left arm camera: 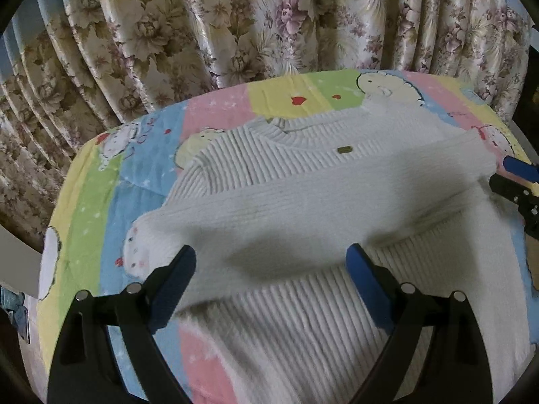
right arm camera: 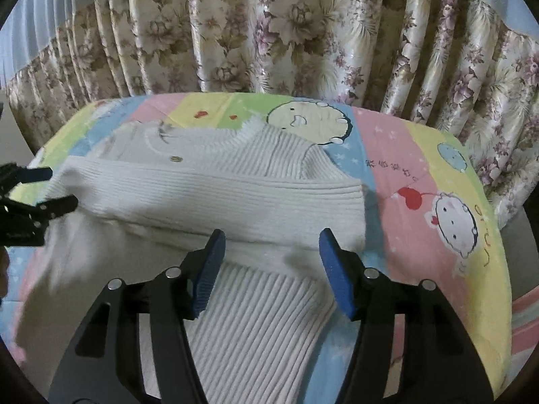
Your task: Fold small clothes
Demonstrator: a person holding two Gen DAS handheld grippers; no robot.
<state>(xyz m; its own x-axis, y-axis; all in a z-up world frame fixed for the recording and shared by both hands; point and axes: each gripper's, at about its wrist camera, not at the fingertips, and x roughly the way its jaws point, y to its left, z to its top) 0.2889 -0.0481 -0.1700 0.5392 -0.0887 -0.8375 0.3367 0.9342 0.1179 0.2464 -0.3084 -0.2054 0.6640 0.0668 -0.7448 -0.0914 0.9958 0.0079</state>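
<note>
A small white ribbed sweater (left arm camera: 303,181) (right arm camera: 209,195) lies flat on a bright cartoon-print sheet, collar toward the curtain, with a gold tag (left arm camera: 344,149) below the neckline. A sleeve is folded across its chest. My left gripper (left arm camera: 269,269) hovers open just over the folded sleeve and lower body, nothing between its blue pads (left arm camera: 367,289). My right gripper (right arm camera: 271,259) is open too, above the sleeve's edge on the sweater's right side. Each gripper shows at the other view's edge: the right one (left arm camera: 505,176), the left one (right arm camera: 54,188).
The sheet (right arm camera: 421,235), striped pink, yellow, green and blue, covers a rounded surface. A flowered curtain (left arm camera: 269,20) hangs close behind its far edge. Bare sheet lies to the left (left arm camera: 101,195) and the right of the sweater.
</note>
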